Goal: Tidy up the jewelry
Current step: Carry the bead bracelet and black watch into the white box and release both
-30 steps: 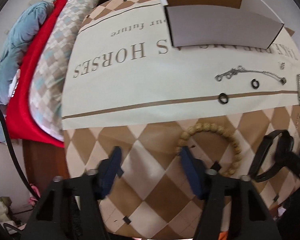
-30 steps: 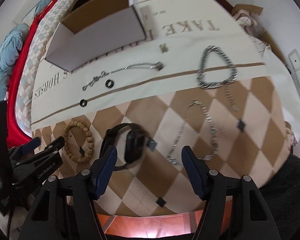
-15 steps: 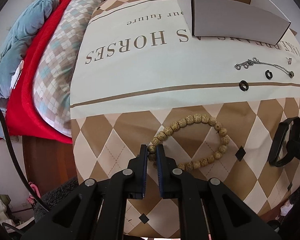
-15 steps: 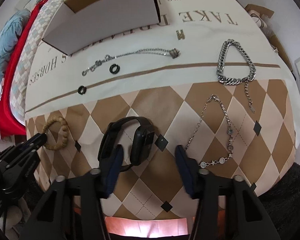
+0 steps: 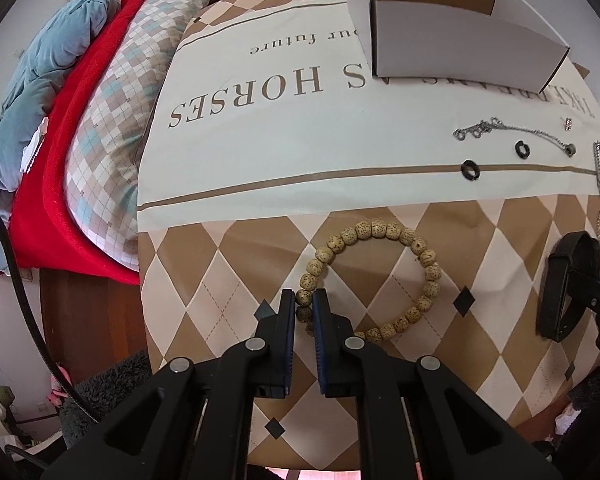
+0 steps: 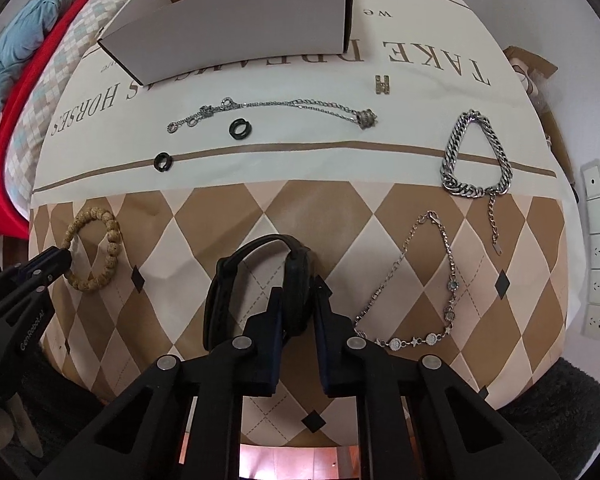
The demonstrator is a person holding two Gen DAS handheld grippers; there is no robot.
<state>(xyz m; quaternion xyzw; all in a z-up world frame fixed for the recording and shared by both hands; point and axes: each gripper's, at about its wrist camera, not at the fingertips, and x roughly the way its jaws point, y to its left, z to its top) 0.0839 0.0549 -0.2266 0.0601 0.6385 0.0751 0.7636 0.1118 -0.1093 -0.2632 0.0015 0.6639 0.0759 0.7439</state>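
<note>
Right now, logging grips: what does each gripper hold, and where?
Left gripper: wooden bead bracelet, pinched at its near-left beads. Right gripper: black watch, clamped across its body.

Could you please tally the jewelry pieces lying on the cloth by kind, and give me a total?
Beaded bracelet: 1
Black watch band: 1
Black rings: 2
Silver chains: 3
Small H-shaped charm: 1
Total: 8
</note>
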